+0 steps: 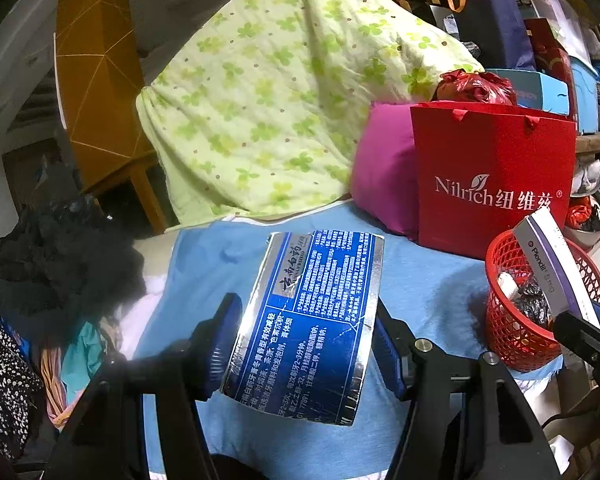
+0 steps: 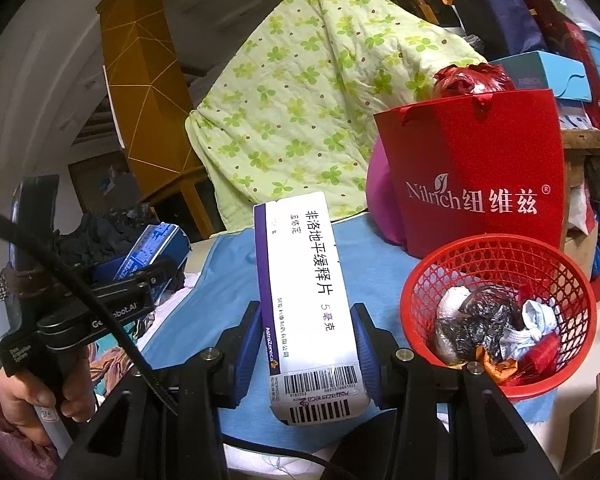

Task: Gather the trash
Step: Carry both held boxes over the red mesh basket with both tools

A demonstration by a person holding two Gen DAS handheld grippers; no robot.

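My left gripper [image 1: 306,344] is shut on a flattened blue and silver toothpaste box [image 1: 308,320] and holds it above the blue cloth. My right gripper [image 2: 306,348] is shut on a white and purple medicine box [image 2: 306,304], held upright. The red mesh trash basket [image 2: 496,268] stands on the blue cloth to the right of my right gripper, with crumpled wrappers and tissue inside. In the left wrist view the basket [image 1: 500,320] is at the right, with the medicine box [image 1: 556,268] over it. In the right wrist view the left gripper [image 2: 148,276] with its box is at the left.
A red Nilrich paper bag [image 2: 480,168] and a magenta cushion [image 1: 384,176] stand behind the basket. A green flowered quilt [image 1: 268,88] is draped at the back. Dark clothes [image 1: 60,248] lie at the left. The blue cloth [image 1: 420,280] covers the surface.
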